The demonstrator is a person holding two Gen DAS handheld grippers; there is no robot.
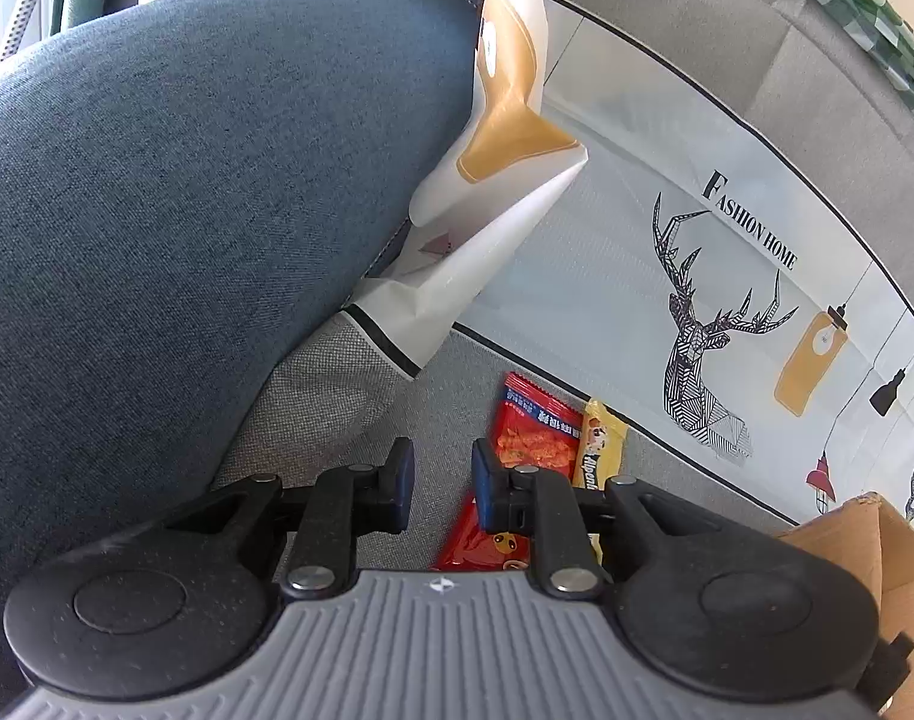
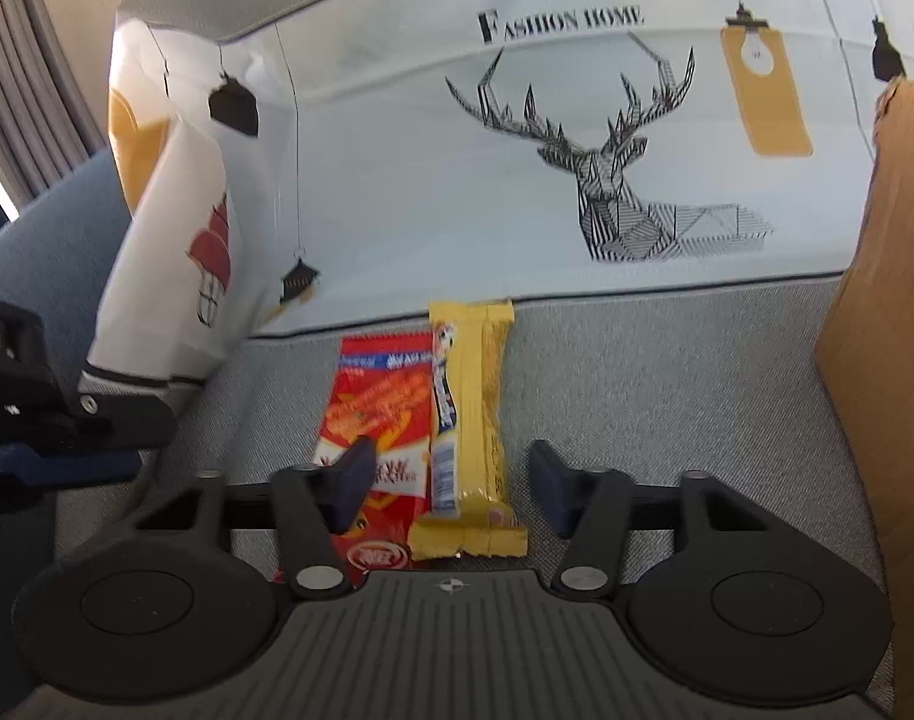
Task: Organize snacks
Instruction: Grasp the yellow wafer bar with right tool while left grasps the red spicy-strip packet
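A red snack packet (image 2: 379, 408) and a yellow wrapped bar (image 2: 475, 408) lie side by side on grey fabric (image 2: 637, 390), their far ends against a white wall printed with a deer (image 2: 607, 180). My right gripper (image 2: 452, 474) hangs over their near ends, open; the yellow bar shows in the gap and nothing presses on it. Its left fingertip (image 2: 355, 474) overlaps the red packet. My left gripper (image 1: 444, 483) is open by a narrow gap with nothing in it. Just past its right finger lie the red packet (image 1: 535, 432) and the yellow bar (image 1: 604, 444).
A blue cushion (image 1: 187, 210) fills the left of the left wrist view. A folded white printed flap (image 1: 487, 252) leans between the cushion and the deer wall (image 1: 697, 330). A cardboard box (image 2: 877, 360) stands at the right. Part of the left tool (image 2: 37, 420) shows at the left edge.
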